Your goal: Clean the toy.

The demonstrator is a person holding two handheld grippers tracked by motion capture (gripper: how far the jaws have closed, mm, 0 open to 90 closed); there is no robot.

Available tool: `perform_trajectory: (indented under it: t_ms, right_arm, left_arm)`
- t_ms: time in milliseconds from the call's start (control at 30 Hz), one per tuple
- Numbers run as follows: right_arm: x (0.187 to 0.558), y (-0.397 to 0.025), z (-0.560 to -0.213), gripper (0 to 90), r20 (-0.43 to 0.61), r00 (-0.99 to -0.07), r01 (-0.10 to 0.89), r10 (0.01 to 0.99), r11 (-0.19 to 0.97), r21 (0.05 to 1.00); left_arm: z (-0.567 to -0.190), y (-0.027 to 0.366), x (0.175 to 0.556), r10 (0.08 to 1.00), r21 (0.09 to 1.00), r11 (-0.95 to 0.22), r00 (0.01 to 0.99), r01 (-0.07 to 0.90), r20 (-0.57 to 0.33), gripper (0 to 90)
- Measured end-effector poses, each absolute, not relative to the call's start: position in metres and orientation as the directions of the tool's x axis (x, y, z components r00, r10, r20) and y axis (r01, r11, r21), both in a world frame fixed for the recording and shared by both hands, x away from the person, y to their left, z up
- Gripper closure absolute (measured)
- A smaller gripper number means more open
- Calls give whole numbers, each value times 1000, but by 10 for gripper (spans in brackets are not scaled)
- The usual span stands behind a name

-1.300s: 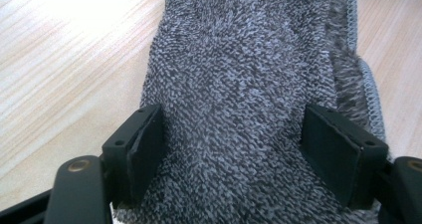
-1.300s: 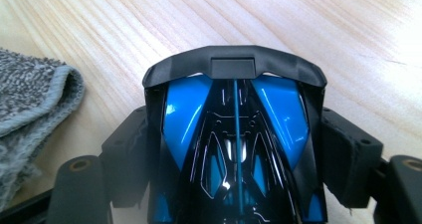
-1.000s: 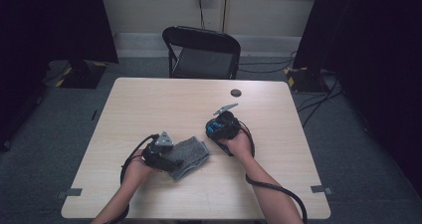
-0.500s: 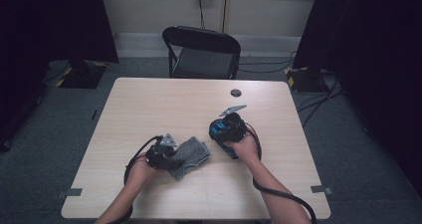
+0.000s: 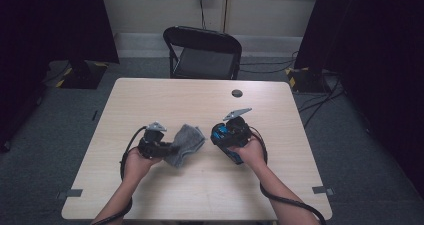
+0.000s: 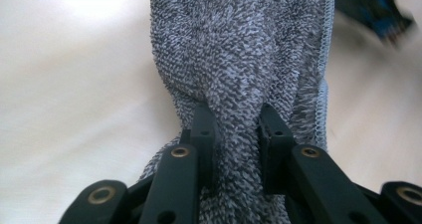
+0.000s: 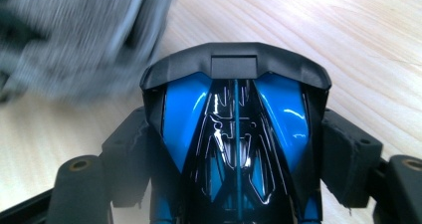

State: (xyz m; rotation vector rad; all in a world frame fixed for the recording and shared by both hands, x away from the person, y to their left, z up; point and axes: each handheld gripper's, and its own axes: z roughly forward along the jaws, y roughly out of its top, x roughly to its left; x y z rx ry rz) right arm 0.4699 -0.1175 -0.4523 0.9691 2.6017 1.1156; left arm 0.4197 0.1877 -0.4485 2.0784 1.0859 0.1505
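A grey terry cloth (image 5: 187, 143) lies bunched on the wooden table (image 5: 165, 100), left of centre. My left gripper (image 5: 169, 147) is shut on its near edge. In the left gripper view a fold of the cloth (image 6: 239, 50) is pinched between the black jaws of the left gripper (image 6: 238, 129). My right gripper (image 5: 220, 136) is shut on a glossy blue and black toy car (image 5: 226, 134), just right of the cloth. In the right gripper view the car (image 7: 234, 119) sits between the pads (image 7: 348, 154), its black end pointing away, and the cloth (image 7: 74, 40) is blurred at upper left.
A small black round disc (image 5: 237, 93) lies on the table near its far edge. A black folding chair (image 5: 202, 50) stands behind the table. Cables trail from both grippers toward the near edge.
The right gripper with the car has drifted slightly toward the near edge and to the right. The left gripper has shifted a little and the cloth is bunched tighter against it.
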Motion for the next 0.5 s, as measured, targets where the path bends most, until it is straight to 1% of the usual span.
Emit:
perform_trajectory:
  t_ms: [100, 167, 200, 267, 367, 500]
  right_arm:
    - [465, -111, -451, 255, 100, -796, 486, 597, 533, 692]
    - [461, -106, -449, 255, 102, -807, 475, 582, 537, 698]
    - [459, -104, -449, 255, 101, -812, 469, 575, 539, 700]
    - [455, -97, -448, 255, 97, -824, 454, 559, 548, 702]
    - [451, -90, -446, 255, 90, -833, 439, 546, 554, 707]
    - [451, -88, -445, 255, 74, -836, 432, 544, 567, 702]
  left_arm:
    - [-433, 185, 434, 804, 674, -335, 572, 659, -160, 739]
    - [-426, 177, 445, 824, 663, -353, 555, 660, -114, 738]
    - [-424, 172, 449, 828, 656, -356, 550, 666, -108, 737]
    - [-421, 160, 454, 810, 648, -375, 574, 663, -118, 737]
    - [-422, 139, 454, 750, 647, -430, 648, 629, -131, 737]
    - [-426, 128, 449, 697, 640, -480, 704, 599, -136, 738]
